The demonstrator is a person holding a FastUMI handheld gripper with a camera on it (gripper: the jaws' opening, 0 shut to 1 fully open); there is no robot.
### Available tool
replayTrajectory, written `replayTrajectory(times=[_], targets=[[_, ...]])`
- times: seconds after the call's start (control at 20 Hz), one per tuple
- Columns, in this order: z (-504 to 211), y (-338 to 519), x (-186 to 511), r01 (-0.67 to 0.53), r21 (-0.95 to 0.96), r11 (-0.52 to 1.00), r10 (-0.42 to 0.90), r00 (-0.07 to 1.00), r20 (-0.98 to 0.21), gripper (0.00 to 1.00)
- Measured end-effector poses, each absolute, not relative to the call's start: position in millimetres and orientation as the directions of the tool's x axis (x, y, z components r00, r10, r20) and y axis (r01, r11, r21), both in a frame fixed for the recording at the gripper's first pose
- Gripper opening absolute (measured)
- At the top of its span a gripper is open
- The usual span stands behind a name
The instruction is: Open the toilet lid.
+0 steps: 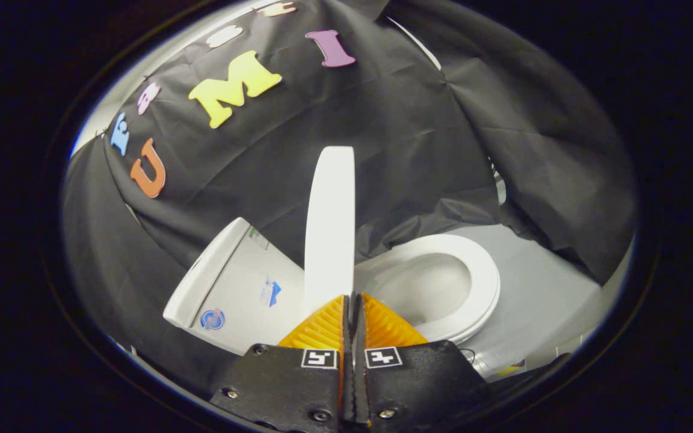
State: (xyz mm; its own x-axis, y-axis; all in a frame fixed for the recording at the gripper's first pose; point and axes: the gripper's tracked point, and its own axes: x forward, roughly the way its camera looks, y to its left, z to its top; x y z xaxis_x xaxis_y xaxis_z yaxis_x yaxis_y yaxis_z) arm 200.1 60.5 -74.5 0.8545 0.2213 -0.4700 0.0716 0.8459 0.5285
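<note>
we see the lid (329, 228) raised upright above the seat (473, 264), and our gripper (352, 300) fingers are pressed together just before it.

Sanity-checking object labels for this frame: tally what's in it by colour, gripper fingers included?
White: 3, namely the raised white plastic toilet lid seen edge-on just ahead of the gripper, the white oval toilet seat, and the white ceramic tank.
Orange: 2 ribbed gripper fingers, closed together.
Total: 5
</note>
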Motion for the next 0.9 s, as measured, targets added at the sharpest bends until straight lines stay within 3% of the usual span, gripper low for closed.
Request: replayTrajectory(times=[0.9], targets=[[-36,140,203,0.041,0.273,0.961,0.094,0.880,-0.466,0.08]])
